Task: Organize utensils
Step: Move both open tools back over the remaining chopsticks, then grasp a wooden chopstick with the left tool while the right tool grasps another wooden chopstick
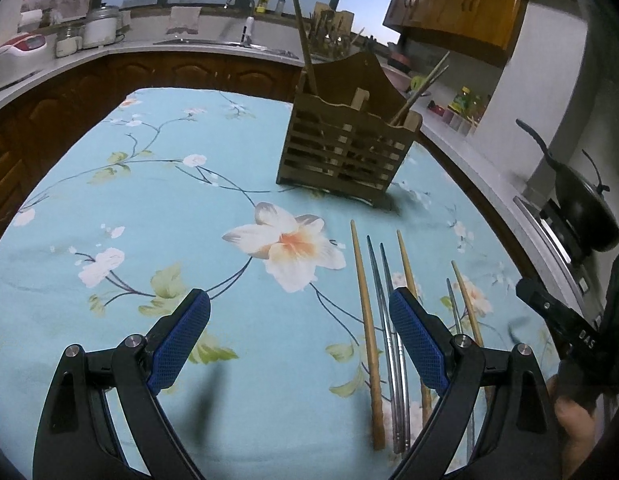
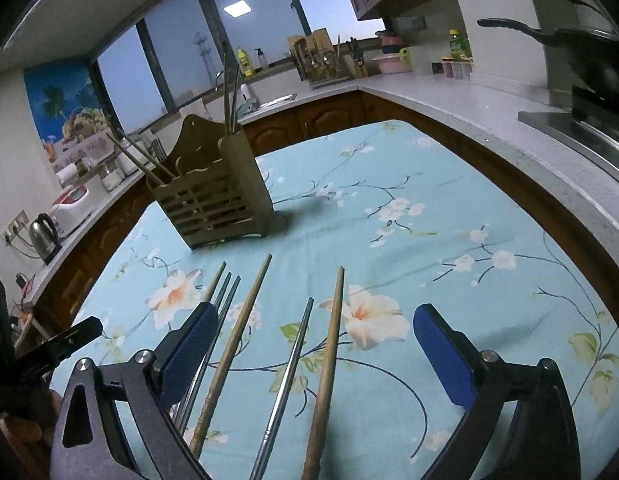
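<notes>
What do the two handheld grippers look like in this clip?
Both match: the left gripper and right gripper have black angular linkage arms with silver round pivot pins, and flat blue textured pads lining the jaws. White lettering marks the black body of the right one, seen from the left camera. No cables or sleeves are visible.

Floral turquoise tablecloth (image 1: 149,200), blue-padded claws

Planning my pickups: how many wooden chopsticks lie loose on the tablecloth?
3 wooden chopsticks: one left of the steel pair, one right of it, one farthest right. None look hidden.
</notes>
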`<state>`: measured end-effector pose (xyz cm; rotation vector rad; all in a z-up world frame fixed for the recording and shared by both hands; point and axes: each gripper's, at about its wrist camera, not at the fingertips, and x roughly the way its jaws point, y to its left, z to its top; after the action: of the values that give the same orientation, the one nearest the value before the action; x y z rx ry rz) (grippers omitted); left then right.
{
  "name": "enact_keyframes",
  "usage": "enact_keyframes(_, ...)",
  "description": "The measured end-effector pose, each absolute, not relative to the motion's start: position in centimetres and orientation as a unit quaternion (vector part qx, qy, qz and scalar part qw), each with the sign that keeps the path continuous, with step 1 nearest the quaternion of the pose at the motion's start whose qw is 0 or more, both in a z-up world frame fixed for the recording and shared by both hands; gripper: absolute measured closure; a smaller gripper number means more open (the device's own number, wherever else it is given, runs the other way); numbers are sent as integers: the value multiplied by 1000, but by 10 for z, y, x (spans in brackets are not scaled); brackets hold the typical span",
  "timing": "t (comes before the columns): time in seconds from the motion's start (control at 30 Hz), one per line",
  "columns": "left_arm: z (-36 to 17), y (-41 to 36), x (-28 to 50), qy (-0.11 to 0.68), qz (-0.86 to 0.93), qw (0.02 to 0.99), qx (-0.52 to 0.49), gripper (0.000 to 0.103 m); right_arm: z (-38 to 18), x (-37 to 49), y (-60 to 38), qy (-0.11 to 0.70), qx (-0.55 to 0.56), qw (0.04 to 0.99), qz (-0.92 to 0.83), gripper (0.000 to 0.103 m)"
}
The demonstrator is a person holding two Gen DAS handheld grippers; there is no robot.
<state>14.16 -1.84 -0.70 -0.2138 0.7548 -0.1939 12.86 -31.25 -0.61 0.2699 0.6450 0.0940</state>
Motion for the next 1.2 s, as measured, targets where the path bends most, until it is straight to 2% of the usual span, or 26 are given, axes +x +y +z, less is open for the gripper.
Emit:
enact_keyframes(0.2,-9,-26,158,383,-99,914,-88,11,-11,144,-309,335,131,932,49,24)
enact_keyframes(0.27,-11,-29,164,390,-104,911,-84,14,-14,151,-306,346,121,929,47,28)
enact_keyframes(0.43,-15,-43,186,417,-121,898,-67,34,-23,170,-303,371,115,920,46,47)
enact_keyframes(0.5,-16,-52,197,424,-130,894,-58,36,-27,177,-303,380,112,917,45,55)
enact_keyframes(0.57,-18,-60,209,433,-135,890,-48,38,-30,184,-303,389,110,913,43,58)
enact_keyframes(0.63,-22,-68,220,443,-139,885,-38,45,-33,189,-305,396,108,911,41,62)
enact_keyframes(0.77,-29,-86,240,458,-148,876,-15,52,-37,198,-307,408,104,906,39,69)
enact_keyframes(0.9,-39,-97,254,472,-154,868,-2,64,-42,208,-307,418,97,903,36,74)
enact_keyframes(0.97,-46,-102,260,481,-160,862,5,74,-46,212,-307,425,94,900,34,77)
enact_keyframes(1.2,-51,-115,267,469,-162,867,39,91,-53,227,-300,432,61,899,23,89)
